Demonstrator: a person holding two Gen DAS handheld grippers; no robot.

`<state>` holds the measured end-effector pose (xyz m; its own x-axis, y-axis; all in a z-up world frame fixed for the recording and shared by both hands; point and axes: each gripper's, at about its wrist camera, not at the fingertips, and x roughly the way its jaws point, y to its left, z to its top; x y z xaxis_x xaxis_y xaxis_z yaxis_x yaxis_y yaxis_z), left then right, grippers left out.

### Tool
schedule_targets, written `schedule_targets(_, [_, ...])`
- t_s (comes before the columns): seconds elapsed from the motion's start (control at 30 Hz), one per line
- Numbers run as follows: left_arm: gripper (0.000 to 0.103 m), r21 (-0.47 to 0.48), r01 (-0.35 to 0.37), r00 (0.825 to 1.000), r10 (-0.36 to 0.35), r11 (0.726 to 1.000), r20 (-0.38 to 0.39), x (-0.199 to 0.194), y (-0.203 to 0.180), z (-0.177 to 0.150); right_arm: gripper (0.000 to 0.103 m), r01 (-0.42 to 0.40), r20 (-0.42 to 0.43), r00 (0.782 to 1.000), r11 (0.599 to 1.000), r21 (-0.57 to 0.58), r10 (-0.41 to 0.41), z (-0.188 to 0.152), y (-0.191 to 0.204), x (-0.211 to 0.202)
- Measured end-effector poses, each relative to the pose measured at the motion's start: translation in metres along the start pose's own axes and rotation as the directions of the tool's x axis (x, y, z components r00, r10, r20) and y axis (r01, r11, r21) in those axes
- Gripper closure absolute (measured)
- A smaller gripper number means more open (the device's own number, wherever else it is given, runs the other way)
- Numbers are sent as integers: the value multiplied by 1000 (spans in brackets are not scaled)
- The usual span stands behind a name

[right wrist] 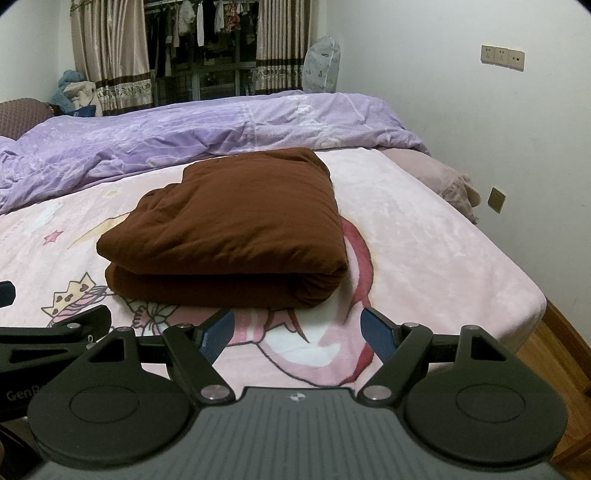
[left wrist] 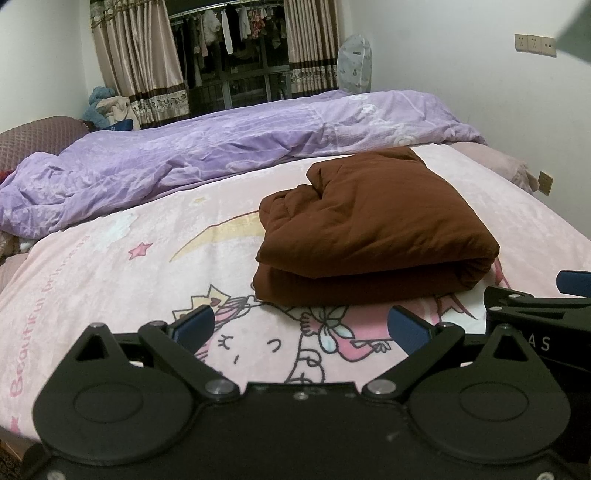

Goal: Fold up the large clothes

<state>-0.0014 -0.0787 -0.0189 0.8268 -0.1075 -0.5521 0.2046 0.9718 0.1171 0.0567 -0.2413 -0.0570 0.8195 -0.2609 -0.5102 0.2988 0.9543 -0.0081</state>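
A brown garment [left wrist: 373,229] is seen folded into a thick, roughly rectangular bundle of two stacked layers, lying on a pink cartoon-print blanket [left wrist: 110,280] that covers the near part of the bed. In the right wrist view the same bundle [right wrist: 229,229] is placed just ahead of the tool, with its rounded fold turned toward the right edge of the bed. The left gripper [left wrist: 301,326] is held low above the blanket, just short of the garment, with its blue-padded fingers [left wrist: 194,323] spread wide apart and nothing between them. The right gripper [right wrist: 297,334] is likewise held with its fingers [right wrist: 218,334] parted and empty, near the garment's front edge but not touching it. A rumpled purple duvet [left wrist: 184,158] is heaped along the far side of the bed. Behind it, beige patterned curtains [left wrist: 136,59] are drawn back from a dark window, where hanging laundry [left wrist: 229,26] is visible.
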Motion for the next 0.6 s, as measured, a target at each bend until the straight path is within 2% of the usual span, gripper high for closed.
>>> schedule_targets(0.47, [0, -1, 0, 1000, 0, 1000, -2, 2, -3, -1, 12, 11, -5, 1000, 1000, -6, -11, -1, -7, -2])
schedule_targets(0.6, [0, 24, -19, 998, 18, 1000, 56, -3, -7, -4, 12, 6, -3, 1000, 1000, -3, -6, -2, -5, -3])
